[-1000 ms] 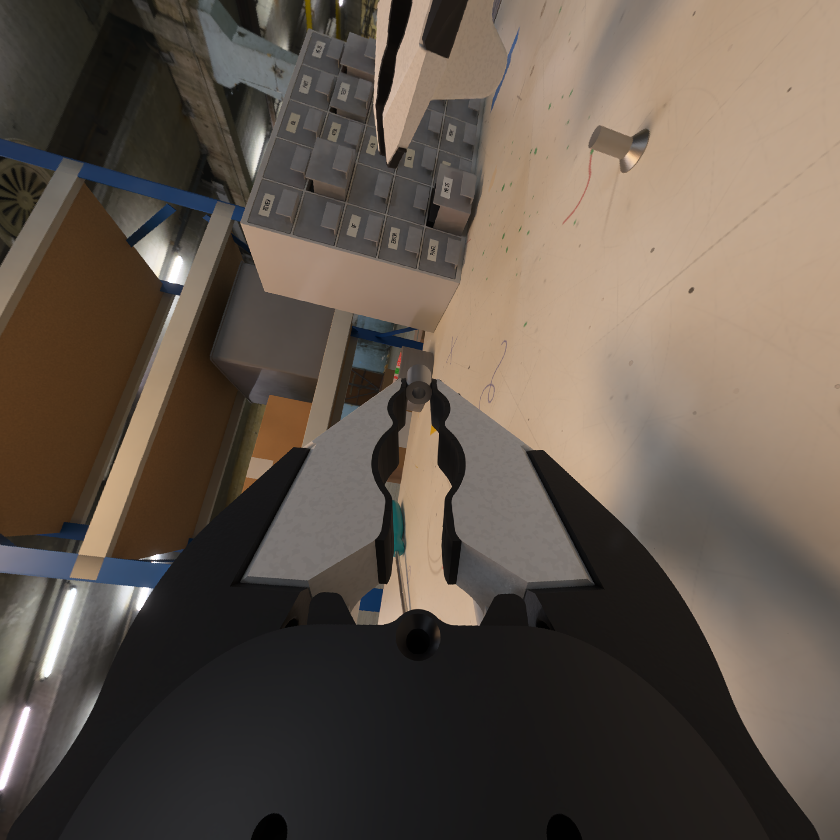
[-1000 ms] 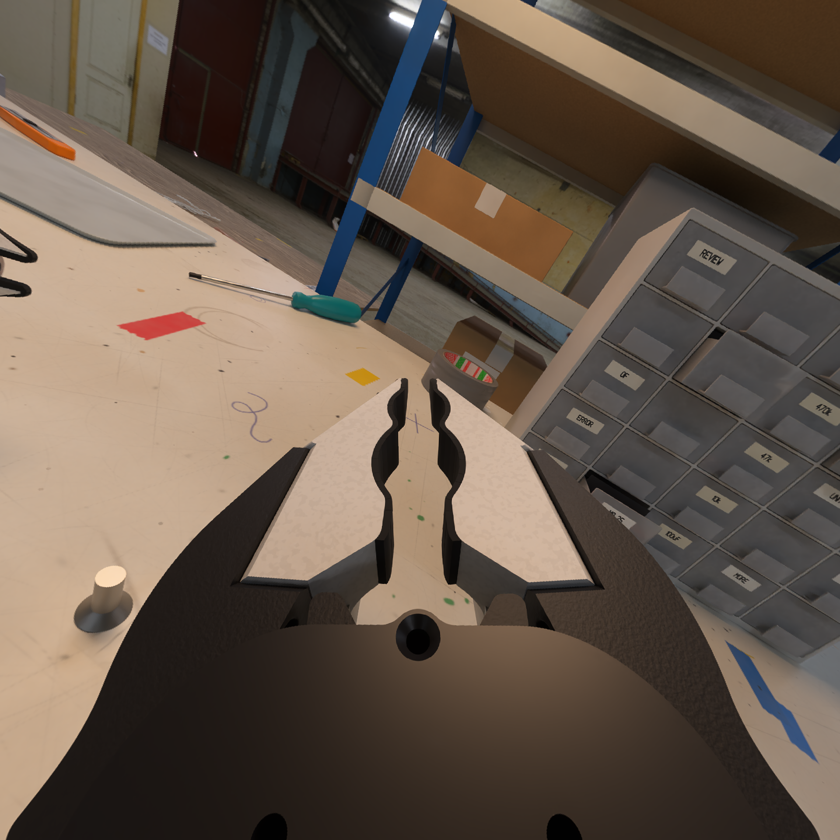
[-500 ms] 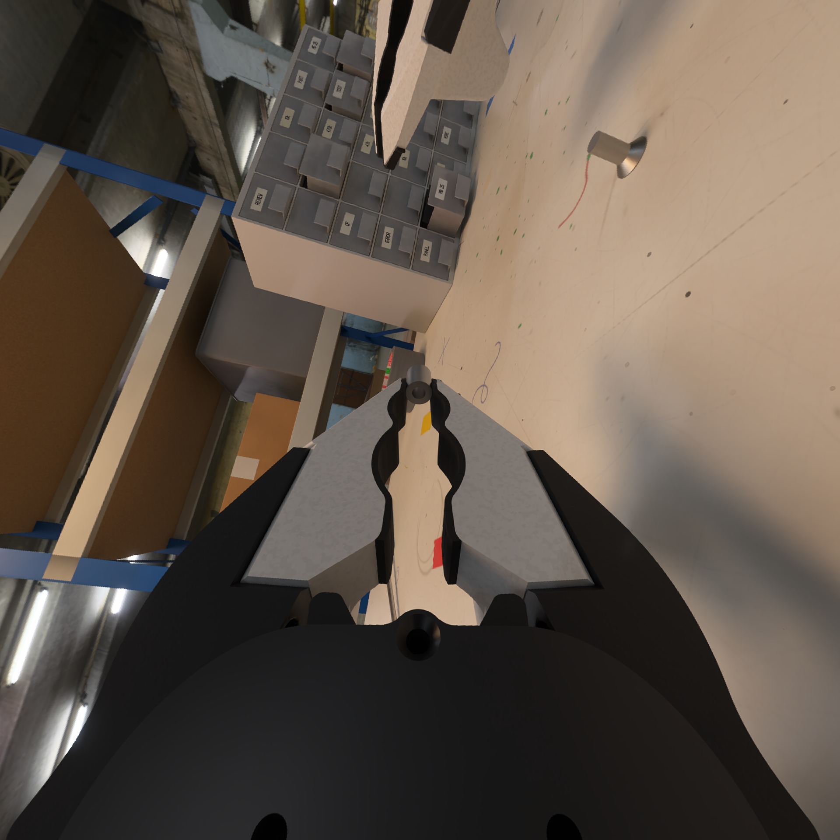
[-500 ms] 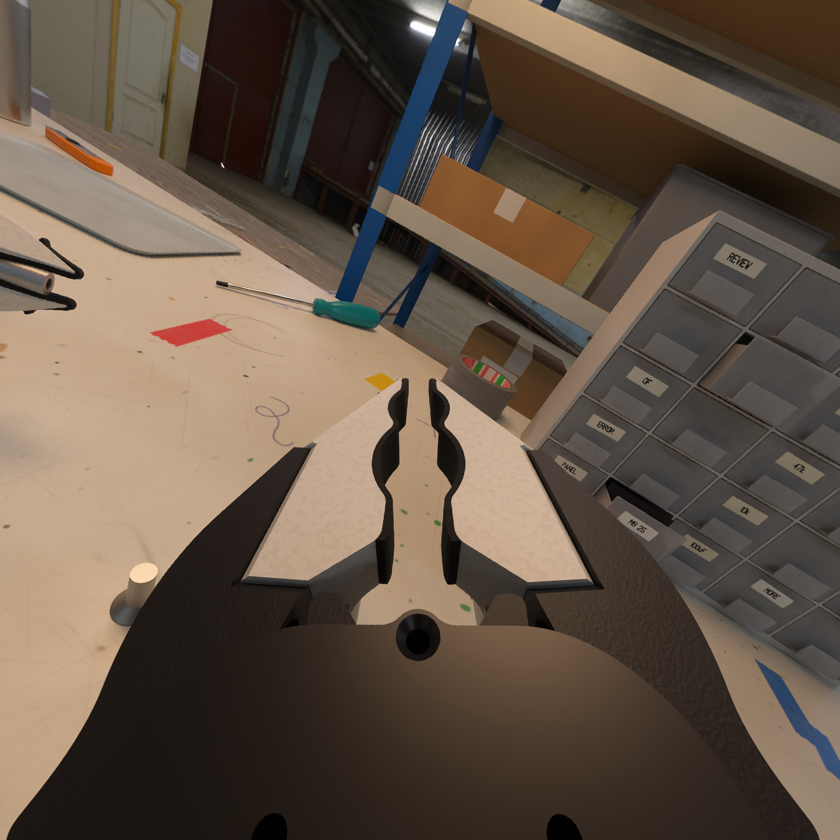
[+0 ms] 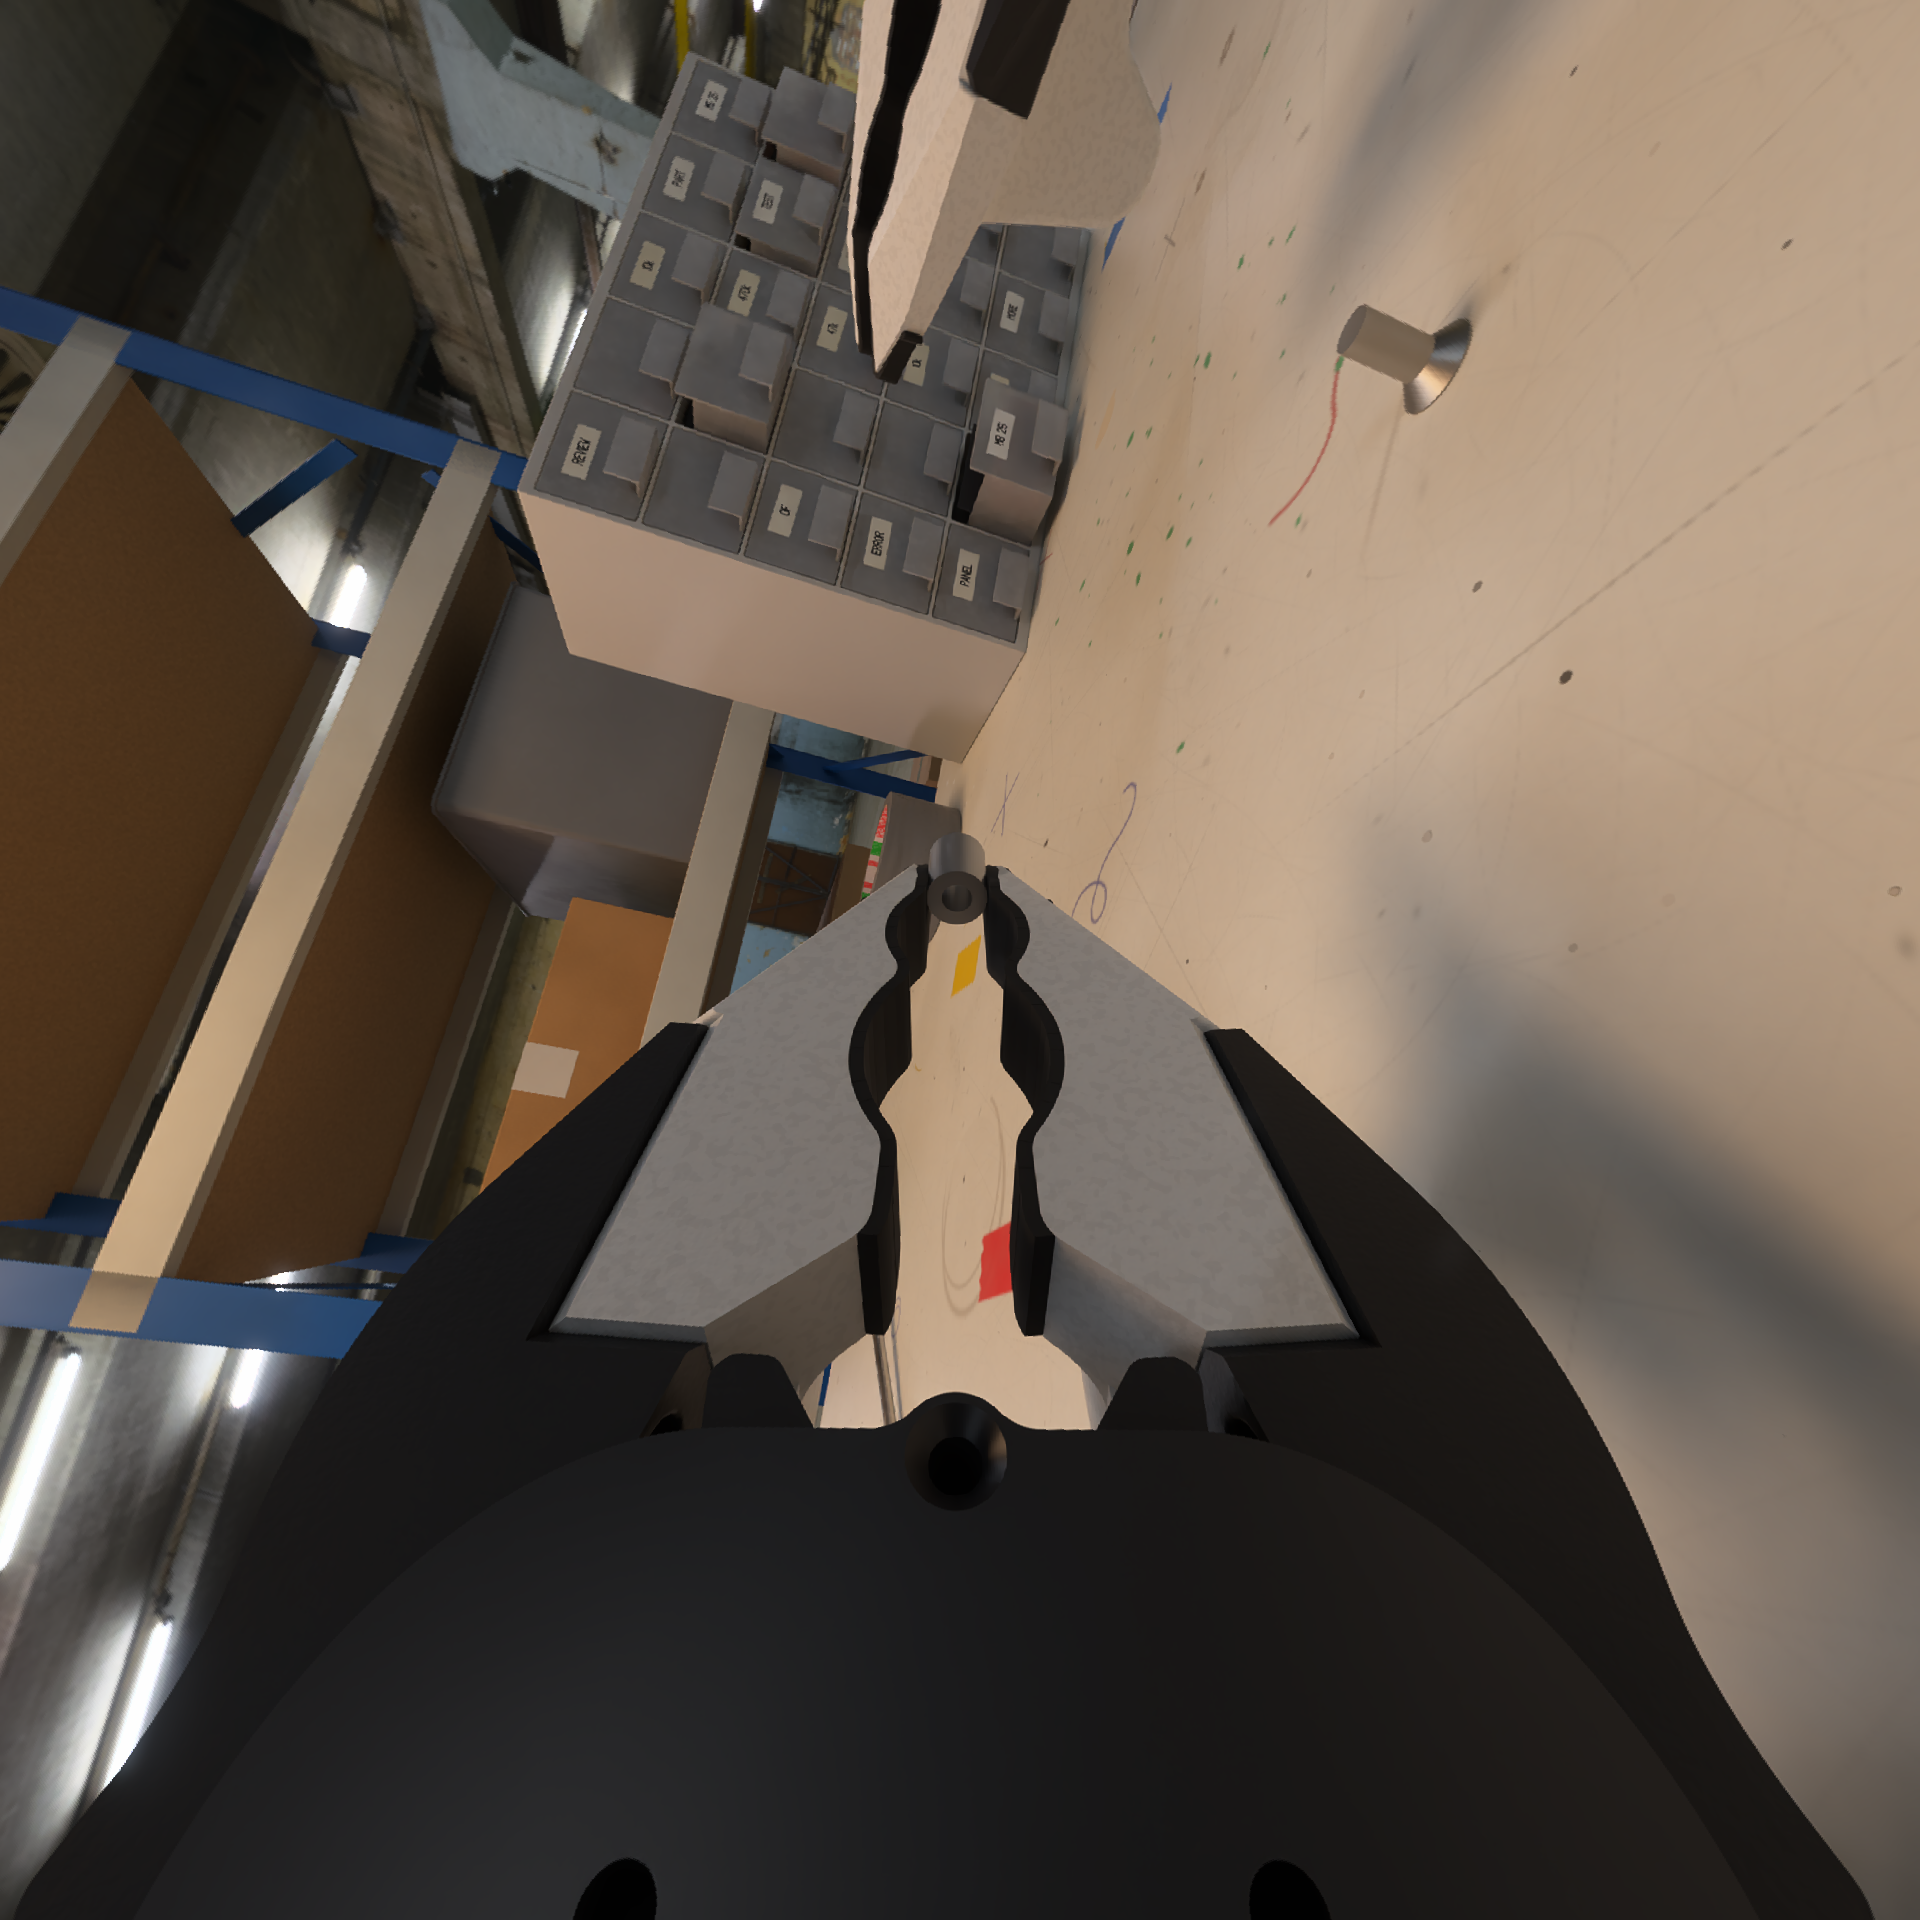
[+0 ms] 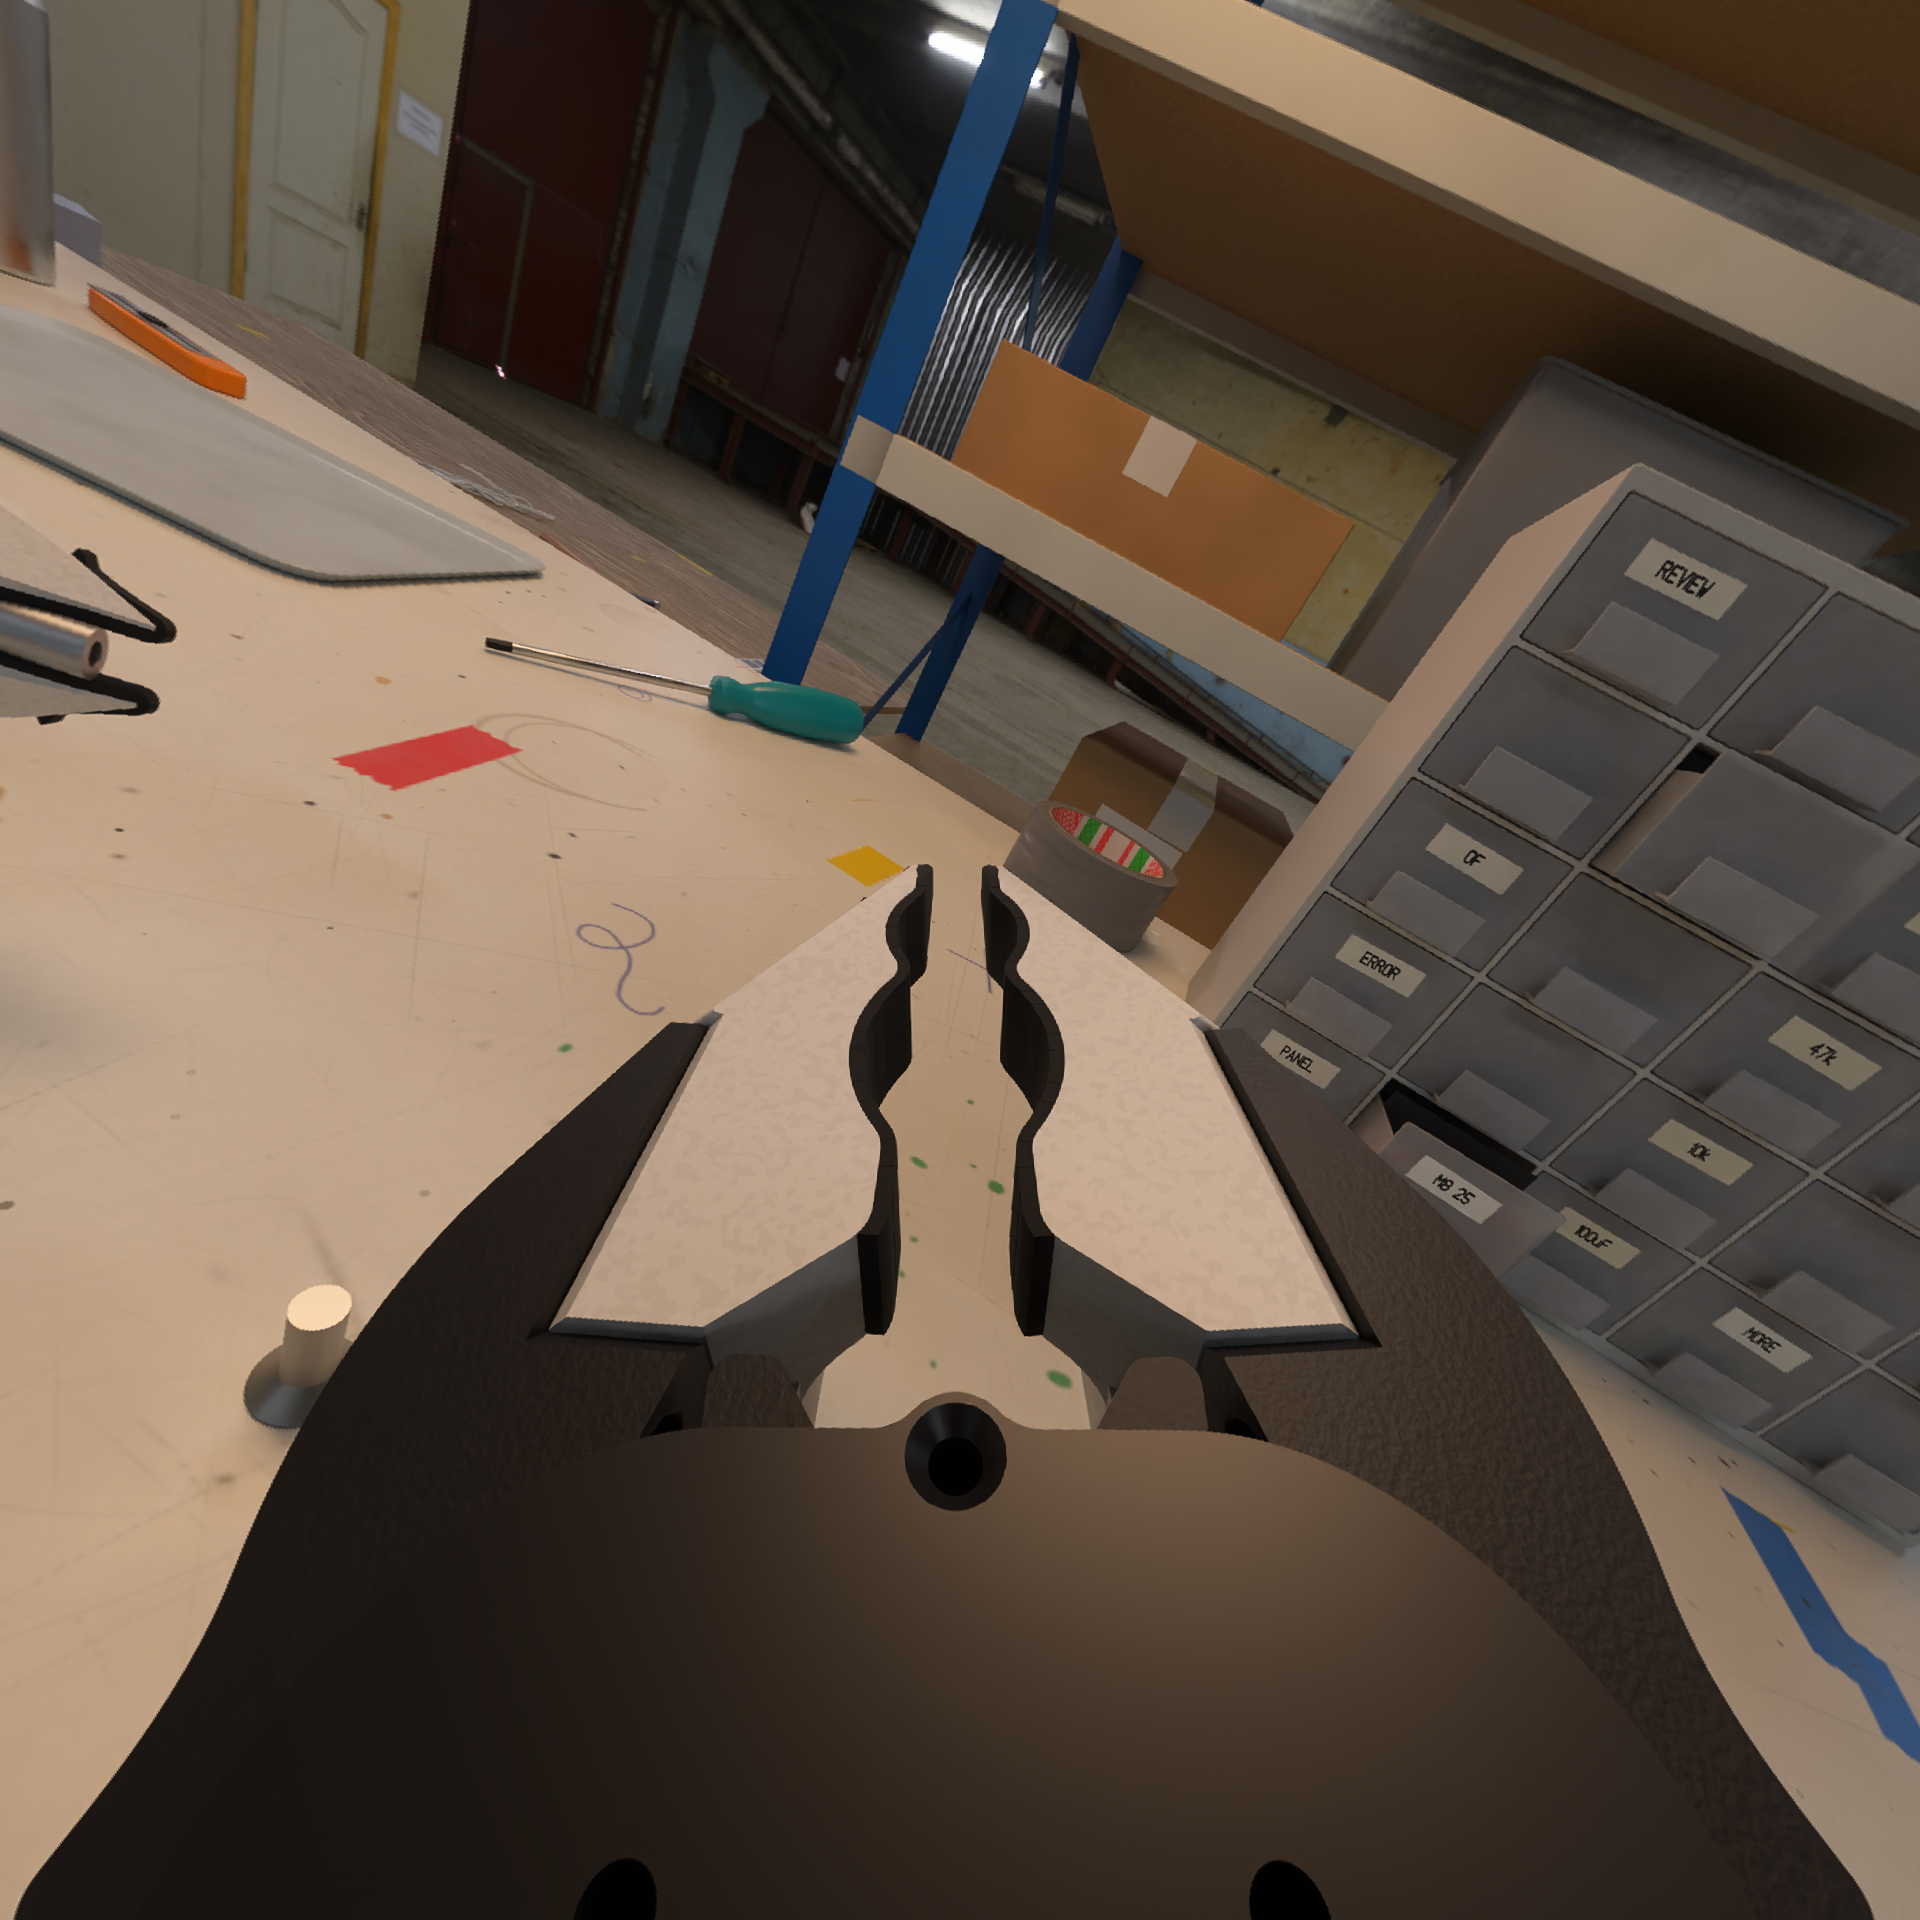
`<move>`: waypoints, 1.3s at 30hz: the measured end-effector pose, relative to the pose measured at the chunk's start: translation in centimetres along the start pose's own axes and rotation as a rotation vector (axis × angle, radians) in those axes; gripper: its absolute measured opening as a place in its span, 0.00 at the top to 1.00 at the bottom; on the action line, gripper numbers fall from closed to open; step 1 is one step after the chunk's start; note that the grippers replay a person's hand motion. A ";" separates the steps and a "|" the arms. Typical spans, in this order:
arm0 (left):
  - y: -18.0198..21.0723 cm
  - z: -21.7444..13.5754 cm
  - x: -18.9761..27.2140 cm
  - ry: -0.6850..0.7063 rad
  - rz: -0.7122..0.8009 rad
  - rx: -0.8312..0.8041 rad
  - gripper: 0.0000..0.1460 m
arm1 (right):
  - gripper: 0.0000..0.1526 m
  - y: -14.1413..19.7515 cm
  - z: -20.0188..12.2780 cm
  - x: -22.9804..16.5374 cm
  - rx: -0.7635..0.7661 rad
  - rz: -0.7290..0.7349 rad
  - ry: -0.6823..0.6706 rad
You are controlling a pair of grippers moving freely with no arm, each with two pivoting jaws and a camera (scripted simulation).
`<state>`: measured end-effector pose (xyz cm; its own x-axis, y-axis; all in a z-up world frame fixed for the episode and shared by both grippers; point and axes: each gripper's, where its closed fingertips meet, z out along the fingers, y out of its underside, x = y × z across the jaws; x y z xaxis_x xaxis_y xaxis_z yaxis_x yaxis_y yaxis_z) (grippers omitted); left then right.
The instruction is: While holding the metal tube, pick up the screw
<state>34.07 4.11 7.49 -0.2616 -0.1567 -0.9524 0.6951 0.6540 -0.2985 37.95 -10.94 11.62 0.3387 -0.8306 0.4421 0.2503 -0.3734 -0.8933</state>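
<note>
One screw left of right tongs

The left gripper has edged into the right wrist view.

bench | screw | screwdriver | tape roll | drawer cabinet

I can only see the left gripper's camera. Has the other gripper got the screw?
Observer: No. The right gripper has only a narrow, empty gap between its fingers.
Child: Where's the screw from there?
Observer: The screw stands head-down on the table, to the lower left beside that gripper's body, not between its fingers.
Child: What is it pointing at instead?
Observer: A roll of tape near the table edge, just past its fingertips.
</note>
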 end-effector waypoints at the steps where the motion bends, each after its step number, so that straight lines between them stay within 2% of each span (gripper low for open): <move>1: 0.0 0.0 0.0 0.001 0.004 0.001 0.94 | 0.94 0.0 0.0 0.1 -0.001 0.001 0.002; 8: 0.0 -0.1 0.2 0.015 -0.001 -0.002 0.94 | 0.94 0.0 0.1 0.2 -0.004 0.004 0.002; 13: 0.0 0.0 0.4 0.030 -0.003 0.001 0.94 | 0.83 0.3 0.3 -0.1 -0.022 0.025 -0.044; 17: -0.1 0.1 0.5 0.031 0.013 0.002 0.94 | 0.79 0.4 0.5 -0.9 -0.072 0.152 -0.213; 19: -0.2 0.1 0.6 0.033 0.030 0.004 0.94 | 0.79 0.1 0.1 -1.7 -0.117 0.177 -0.353; 23: -0.4 0.2 1.3 0.059 0.072 0.014 0.94 | 0.80 1.4 -1.7 -4.1 -0.346 0.166 -0.655; 27: -0.7 0.2 1.7 0.068 0.122 0.017 0.94 | 0.81 2.9 -3.8 -6.7 -0.532 0.099 -0.844; 33: -0.8 0.2 1.8 0.071 0.132 0.018 0.94 | 0.80 4.6 -5.8 -9.4 -0.720 0.024 -0.978; 39: -0.8 0.2 1.9 0.074 0.136 0.022 0.94 | 0.79 5.6 -6.0 -10.7 -0.781 0.011 -1.004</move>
<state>33.12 3.15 5.91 -0.2121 -0.0126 -0.9772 0.7415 0.6493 -0.1693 30.22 -6.60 1.41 0.9582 -0.2860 -0.0034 -0.2395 -0.7956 -0.5565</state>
